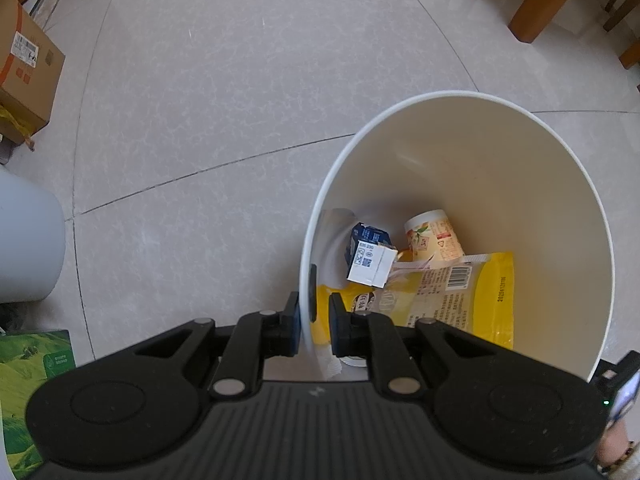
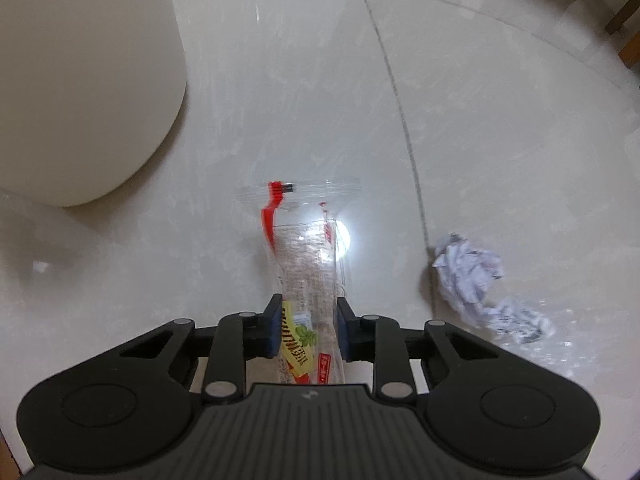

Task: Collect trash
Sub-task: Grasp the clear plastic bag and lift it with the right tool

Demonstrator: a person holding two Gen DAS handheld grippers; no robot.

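Right wrist view: clear wrapper lower end hidden behind gripper body.

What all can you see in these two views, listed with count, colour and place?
bin: one, white, on the floor, rim between the left jaws
carton: one, blue and white, in bin
cup: one, cream, in bin
pouch: one, yellow, in bin
wrapper: one, clear with red and yellow print, between the right jaws
paper wad: one, white, on the floor right of wrapper
cardboard box: one, brown, far left
left gripper: black, shut on bin
right gripper: black, shut on wrapper
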